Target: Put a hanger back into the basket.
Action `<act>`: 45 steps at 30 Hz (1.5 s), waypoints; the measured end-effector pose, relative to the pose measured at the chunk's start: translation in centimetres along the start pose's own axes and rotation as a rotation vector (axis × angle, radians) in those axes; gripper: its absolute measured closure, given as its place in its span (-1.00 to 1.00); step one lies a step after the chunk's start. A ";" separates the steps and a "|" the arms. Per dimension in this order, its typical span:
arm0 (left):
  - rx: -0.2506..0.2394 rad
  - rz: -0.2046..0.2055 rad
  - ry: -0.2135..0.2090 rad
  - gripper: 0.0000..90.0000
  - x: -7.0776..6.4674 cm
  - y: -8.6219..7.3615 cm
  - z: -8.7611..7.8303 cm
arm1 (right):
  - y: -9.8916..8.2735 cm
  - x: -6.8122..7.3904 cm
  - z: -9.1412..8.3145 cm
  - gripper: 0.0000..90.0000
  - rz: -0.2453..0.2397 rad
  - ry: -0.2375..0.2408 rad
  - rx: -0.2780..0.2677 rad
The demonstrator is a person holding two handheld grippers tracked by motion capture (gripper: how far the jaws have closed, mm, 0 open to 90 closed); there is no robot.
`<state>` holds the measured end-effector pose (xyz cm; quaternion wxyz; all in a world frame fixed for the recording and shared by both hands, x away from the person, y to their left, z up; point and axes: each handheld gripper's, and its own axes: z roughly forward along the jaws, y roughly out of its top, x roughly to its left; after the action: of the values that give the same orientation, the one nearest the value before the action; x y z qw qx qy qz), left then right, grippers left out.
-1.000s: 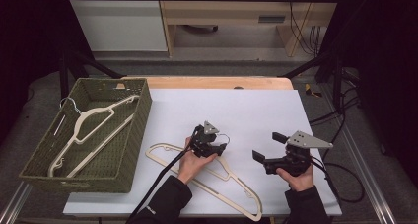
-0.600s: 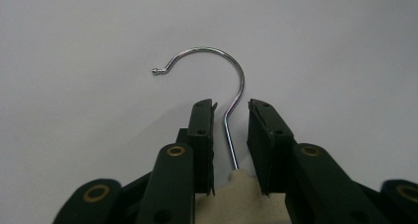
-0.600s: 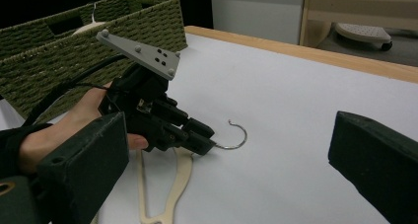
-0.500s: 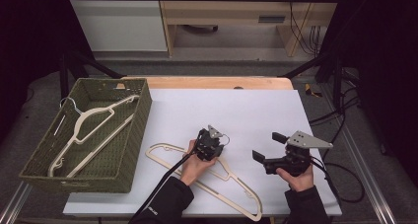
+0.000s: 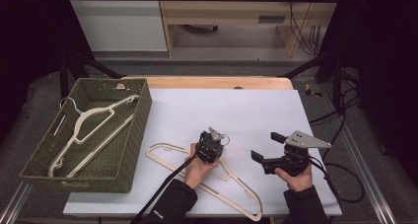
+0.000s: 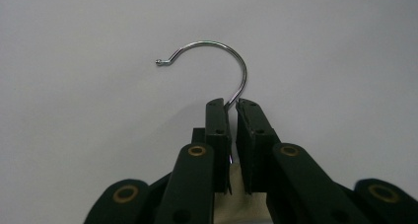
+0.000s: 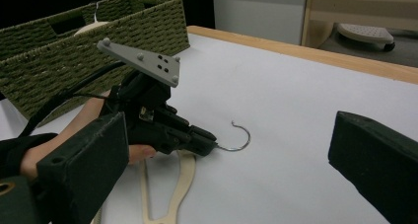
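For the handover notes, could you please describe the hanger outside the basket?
On the white table sheet, right of the green woven basket, a cream hanger lies flat. Unlike the one in the basket, the left tongs pinch its metal hook.

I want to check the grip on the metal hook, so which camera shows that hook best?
The left gripper view: the hook curves large and sharp above the left gripper, which is shut on its stem. The right gripper view shows it smaller, side-on beyond that gripper. The high view shows a tiny glint.
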<state>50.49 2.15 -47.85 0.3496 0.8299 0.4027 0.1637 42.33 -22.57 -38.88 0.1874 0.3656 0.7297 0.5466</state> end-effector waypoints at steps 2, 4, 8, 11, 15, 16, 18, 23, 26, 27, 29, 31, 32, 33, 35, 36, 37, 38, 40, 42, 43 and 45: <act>0.001 0.011 0.017 0.90 -0.2 0.0 0.0 | -0.1 0.1 0.2 -0.94 0.002 -0.002 0.008; -0.003 0.006 0.024 0.93 -0.4 0.0 0.0 | -0.1 0.1 0.3 -0.94 -0.001 0.001 0.013; 0.000 -0.012 0.018 0.97 -0.2 0.0 0.0 | -0.3 0.1 0.6 -0.94 -0.002 0.002 0.025; -0.007 -0.018 0.025 0.97 -0.3 -0.1 0.0 | -0.4 0.2 0.9 -0.94 -0.004 0.005 0.032; -0.031 -0.039 0.014 0.97 -0.1 -0.2 -0.2 | -0.5 0.3 1.1 -0.94 -0.002 0.010 0.041; -0.036 -0.044 0.011 0.97 0.0 -0.1 -0.3 | -0.5 0.3 1.1 -0.94 -0.008 0.017 0.043; -0.052 -0.035 0.010 0.97 0.0 0.0 -0.8 | -0.6 0.3 1.2 -0.94 -0.003 0.013 0.046; -0.106 -0.010 0.017 0.97 -0.1 0.0 -2.7 | -0.8 0.5 1.6 -0.92 -0.002 0.030 0.055; -0.138 -0.005 0.014 0.97 -0.1 -0.1 -3.5 | -1.0 0.7 2.2 -0.89 0.009 0.047 0.064; -0.146 0.000 0.015 0.97 -0.1 -0.1 -3.8 | -1.1 0.7 2.4 -0.88 0.007 0.053 0.070; -0.163 0.003 0.016 0.97 -0.1 -0.1 -4.3 | -1.3 0.9 2.9 -0.86 0.009 0.064 0.081; -0.178 0.005 0.013 0.97 0.0 -0.1 -4.7 | -1.5 1.1 3.5 -0.84 0.011 0.077 0.091; -0.185 0.006 0.015 0.97 0.0 -0.2 -4.9 | -1.6 1.2 3.8 -0.83 0.017 0.083 0.097; -0.186 0.007 0.014 0.97 0.0 -0.2 -5.1 | -1.8 1.3 4.1 -0.81 0.017 0.091 0.107; -0.194 0.008 0.016 0.97 0.0 -0.2 -5.2 | -2.3 1.5 5.0 -0.76 0.033 0.112 0.123; -0.197 0.010 0.018 0.97 0.0 -0.2 -5.3 | -2.5 1.6 5.5 -0.72 0.030 0.125 0.134; -0.199 0.011 0.020 0.97 -0.1 -0.2 -5.3 | -2.8 1.8 6.0 -0.69 0.037 0.136 0.148; -0.201 0.012 0.020 0.97 -0.1 -0.2 -5.4 | -3.1 1.9 6.6 -0.66 0.032 0.143 0.168; -0.202 0.017 0.021 0.97 -0.1 -0.2 -5.4 | -3.7 2.1 7.6 -0.57 0.027 0.162 0.208; -0.202 0.019 0.021 0.97 -0.1 -0.2 -5.5 | -4.1 2.3 8.4 -0.47 0.028 0.175 0.241; -0.202 0.020 0.021 0.97 -0.1 -0.2 -5.5 | -4.3 2.4 8.7 -0.41 0.031 0.186 0.249; -0.205 0.017 0.022 0.97 -0.1 -0.3 -5.5 | -4.6 2.4 9.1 -0.31 0.057 0.207 0.262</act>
<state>47.21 4.65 -44.14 0.4269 0.7915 0.3805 0.2159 45.40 -15.39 -45.87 0.0465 0.3491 0.7994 0.4867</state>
